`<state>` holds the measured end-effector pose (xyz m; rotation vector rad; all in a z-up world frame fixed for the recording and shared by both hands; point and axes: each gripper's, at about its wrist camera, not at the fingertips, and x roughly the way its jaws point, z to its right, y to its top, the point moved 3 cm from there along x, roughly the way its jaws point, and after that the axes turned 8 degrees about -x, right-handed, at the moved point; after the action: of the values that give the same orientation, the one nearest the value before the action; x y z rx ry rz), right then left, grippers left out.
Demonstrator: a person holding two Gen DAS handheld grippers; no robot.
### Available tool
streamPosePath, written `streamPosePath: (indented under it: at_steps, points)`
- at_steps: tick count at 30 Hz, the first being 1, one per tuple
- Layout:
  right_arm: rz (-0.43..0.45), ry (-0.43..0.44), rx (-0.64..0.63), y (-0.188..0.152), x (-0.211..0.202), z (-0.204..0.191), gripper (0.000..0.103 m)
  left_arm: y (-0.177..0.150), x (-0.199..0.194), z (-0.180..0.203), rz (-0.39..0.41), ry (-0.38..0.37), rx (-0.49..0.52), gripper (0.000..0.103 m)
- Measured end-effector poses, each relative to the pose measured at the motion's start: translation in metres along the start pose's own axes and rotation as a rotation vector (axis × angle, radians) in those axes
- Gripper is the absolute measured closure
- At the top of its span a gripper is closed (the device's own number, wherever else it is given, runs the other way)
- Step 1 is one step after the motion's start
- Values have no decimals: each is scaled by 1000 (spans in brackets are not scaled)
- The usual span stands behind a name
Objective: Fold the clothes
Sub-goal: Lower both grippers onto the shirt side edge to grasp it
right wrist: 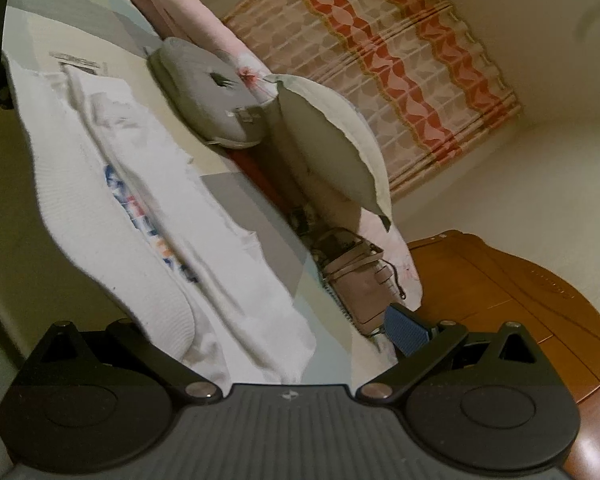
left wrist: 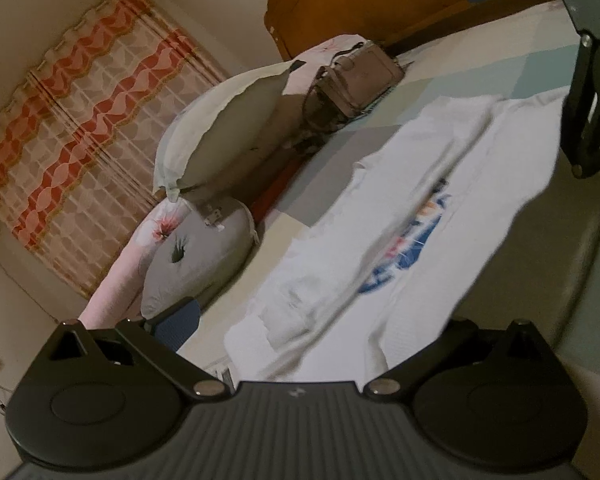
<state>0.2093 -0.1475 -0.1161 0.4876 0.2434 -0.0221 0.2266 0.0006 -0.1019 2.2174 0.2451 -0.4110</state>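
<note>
A white garment with a blue and orange print (left wrist: 404, 224) lies along the bed, folded lengthwise. It also shows in the right wrist view (right wrist: 148, 208). My left gripper (left wrist: 312, 344) is spread wide at one end of it; its left blue pad (left wrist: 184, 320) shows and the cloth's lifted edge hides the right finger. My right gripper (right wrist: 260, 348) is spread wide at the other end; its right blue pad (right wrist: 406, 330) shows and the cloth covers the left finger. In each view the other gripper appears at a top corner.
Two pillows (left wrist: 216, 136) (left wrist: 196, 256) lean at the far side of the bed, with a pink bolster (right wrist: 188, 28) behind. A brown handbag (left wrist: 352, 80) sits by the wooden headboard (right wrist: 512, 292). A patterned curtain (left wrist: 88, 120) hangs beyond. The bedsheet (left wrist: 440, 76) is pale and patchwork.
</note>
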Motion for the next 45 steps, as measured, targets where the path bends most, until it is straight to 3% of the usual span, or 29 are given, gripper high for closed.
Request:
streamPosePath:
  at_steps: [24, 27, 33, 42, 45]
  points:
    - [-12, 5, 26, 32, 167, 20, 0, 30, 153, -42, 11, -10, -46, 0]
    - [-29, 49, 15, 31, 184, 15, 0, 28, 171, -41, -10, -30, -55, 0]
    - [-66, 172, 14, 27, 208, 8, 0, 16, 198, -41, -129, -125, -96, 0]
    - [-92, 406, 202, 5, 171, 38, 0, 2, 148, -66, -156, -232, -195, 1]
    - [-92, 445, 255, -7, 161, 44, 0, -5, 133, -70, -190, -282, -247, 1]
